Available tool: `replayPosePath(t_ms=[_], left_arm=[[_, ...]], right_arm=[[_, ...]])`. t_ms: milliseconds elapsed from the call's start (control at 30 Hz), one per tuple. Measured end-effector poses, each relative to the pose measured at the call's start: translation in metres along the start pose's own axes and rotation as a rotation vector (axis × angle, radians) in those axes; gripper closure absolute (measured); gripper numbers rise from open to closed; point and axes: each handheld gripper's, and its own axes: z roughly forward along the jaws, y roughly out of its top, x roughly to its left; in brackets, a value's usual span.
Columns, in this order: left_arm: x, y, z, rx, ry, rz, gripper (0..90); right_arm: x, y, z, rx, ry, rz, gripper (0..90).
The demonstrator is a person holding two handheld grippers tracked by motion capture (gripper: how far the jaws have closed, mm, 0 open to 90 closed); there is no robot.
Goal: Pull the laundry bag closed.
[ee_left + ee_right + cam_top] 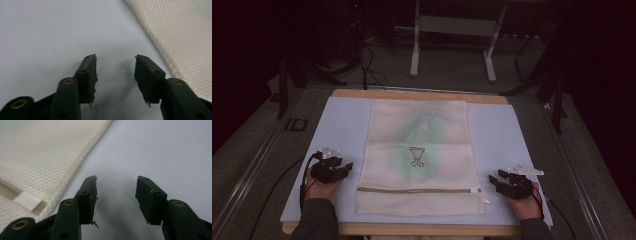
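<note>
Mesh bag [419, 155] lies flat mid-tabletop on a pale blue mat [342, 130], long side running away from the person. Cream mesh w/ a green item showing faintly through, small dark logo [416, 156] at centre. Zipper [418, 190] runs across near the bag's near edge — white tab [27, 201] at its right end, seen close up in the right gripper view.

Left hand-held gripper [346, 168] sits on the mat just left of the bag's lower left part, jaws spread, nothing between them; left gripper view has the bag's edge [160, 50] off to the side, not touching the jaws.

Right hand-held gripper [495, 180] is just right of the bag's lower right corner — jaws spread too, empty, bare mat [160, 150] between & beyond them.

Wooden tabletop [422, 95] edge peeks out past the mat's far side.
</note>
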Motion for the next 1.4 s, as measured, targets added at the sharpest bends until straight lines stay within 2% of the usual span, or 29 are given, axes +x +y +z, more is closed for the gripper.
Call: replayPosePath(t_ms=[67,200,233,333,467,667,1067,1167,1233,1400], left_arm=[[0.000,0.001,-0.001,-0.007,-0.021,0.004,56.2],[-0.001,0.001,-0.003,-0.016,-0.050,0.007,60.6],[-0.001,0.001,-0.003,-0.020,-0.063,0.013,60.6],[-0.002,0.002,-0.004,-0.026,-0.084,0.021,62.0],[-0.004,0.002,-0.004,-0.020,-0.080,0.047,63.7],[-0.006,0.002,-0.004,-0.023,-0.108,0.043,63.7],[-0.008,0.003,-0.003,-0.007,-0.124,0.072,62.7],[-0.009,0.003,-0.005,-0.021,-0.119,0.081,62.3],[-0.010,0.003,-0.007,-0.039,-0.130,0.087,61.8],[-0.011,0.003,-0.007,-0.041,-0.138,0.101,61.8]], right_arm=[[0.002,0.002,0.000,-0.001,0.009,-0.019,52.4],[0.005,0.003,0.000,0.007,0.027,-0.029,52.4],[0.006,0.003,0.001,0.026,0.041,-0.038,52.2],[0.008,0.003,0.003,0.037,0.042,-0.049,52.1],[0.008,0.004,0.002,0.041,0.056,-0.053,51.9],[0.010,0.006,0.002,0.047,0.075,-0.064,52.2],[0.020,0.016,-0.001,0.077,0.131,-0.133,52.4],[0.024,0.018,-0.002,0.082,0.143,-0.153,52.4],[0.027,0.020,-0.002,0.086,0.152,-0.164,52.3],[0.036,0.025,0.000,0.102,0.179,-0.194,52.2]])
